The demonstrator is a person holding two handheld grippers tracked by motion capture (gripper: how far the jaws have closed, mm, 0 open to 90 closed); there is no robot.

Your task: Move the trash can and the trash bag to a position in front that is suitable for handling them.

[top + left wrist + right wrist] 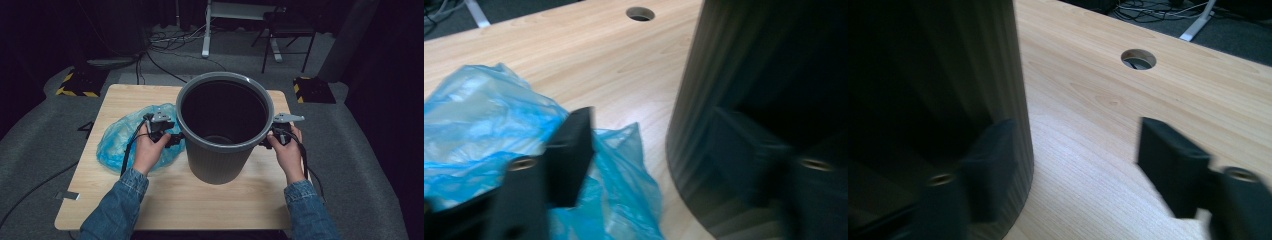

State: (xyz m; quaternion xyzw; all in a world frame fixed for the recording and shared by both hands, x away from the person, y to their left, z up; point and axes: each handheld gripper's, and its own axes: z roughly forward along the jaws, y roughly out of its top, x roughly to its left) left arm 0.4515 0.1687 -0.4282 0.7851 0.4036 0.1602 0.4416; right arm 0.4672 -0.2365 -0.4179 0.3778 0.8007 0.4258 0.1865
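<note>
A large grey ribbed bin (215, 160) stands upright and empty in the middle of the wooden table (200, 200). A crumpled blue plastic bag (117, 137) lies on the table to its left. My left gripper (170, 137) is at the bin's left wall, over the bag's edge. In the left gripper view it (659, 155) is open, one jaw over the bag (484, 115), the other in front of the bin (749, 75). My right gripper (272, 137) is at the bin's right wall. It (1083, 165) is open, one jaw against the bin (923, 75), the other over bare table (1098, 100).
A round cable hole (1138, 59) is cut in the table near each far corner; another hole (640, 13) is on the left. Behind the table, on the grey carpet, are cables, a desk leg (206, 30), a chair (287, 35) and two yellow-black striped blocks (75, 85).
</note>
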